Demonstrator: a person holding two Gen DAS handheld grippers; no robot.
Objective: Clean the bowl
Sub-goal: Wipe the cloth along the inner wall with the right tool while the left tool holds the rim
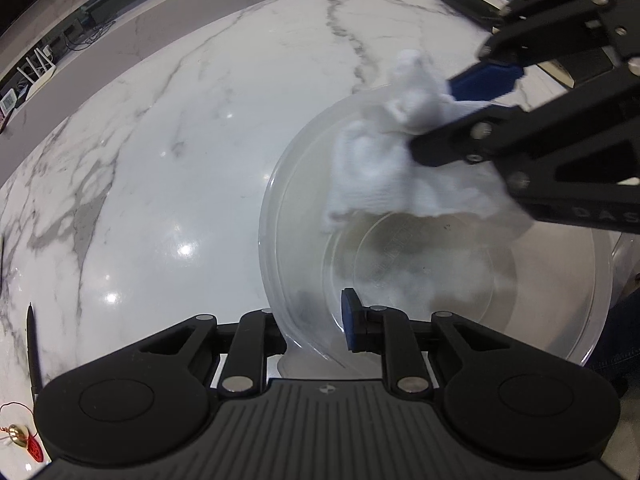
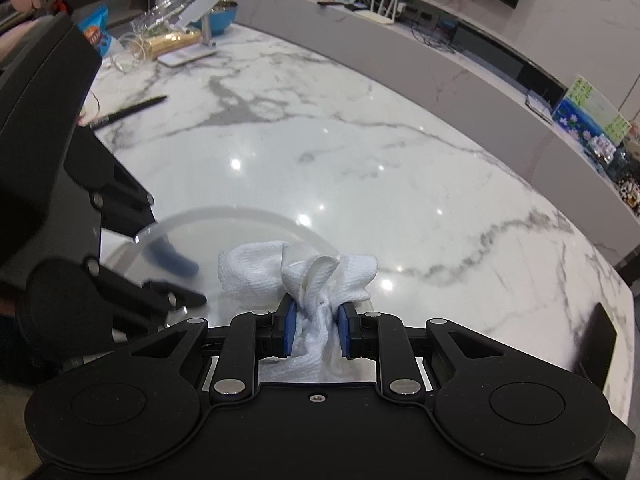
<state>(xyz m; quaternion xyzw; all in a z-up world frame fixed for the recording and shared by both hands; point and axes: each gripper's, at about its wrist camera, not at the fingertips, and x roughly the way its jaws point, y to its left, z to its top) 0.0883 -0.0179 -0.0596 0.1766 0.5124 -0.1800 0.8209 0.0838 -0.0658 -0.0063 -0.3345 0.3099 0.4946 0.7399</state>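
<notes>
A clear plastic bowl stands on the white marble table. My left gripper is shut on its near rim, one blue pad inside the wall and the other finger outside. My right gripper reaches in from the upper right, shut on a crumpled white paper towel that hangs over the bowl's far side, above its bottom. In the right wrist view the paper towel bulges out between the pads of the right gripper. The bowl's rim curves just beyond, with the left gripper on it at the left.
A black pen and a red charm lie at the table's left edge. A dark phone rests at the far right. A tablet stand, a blue bowl and snack bags crowd one far corner.
</notes>
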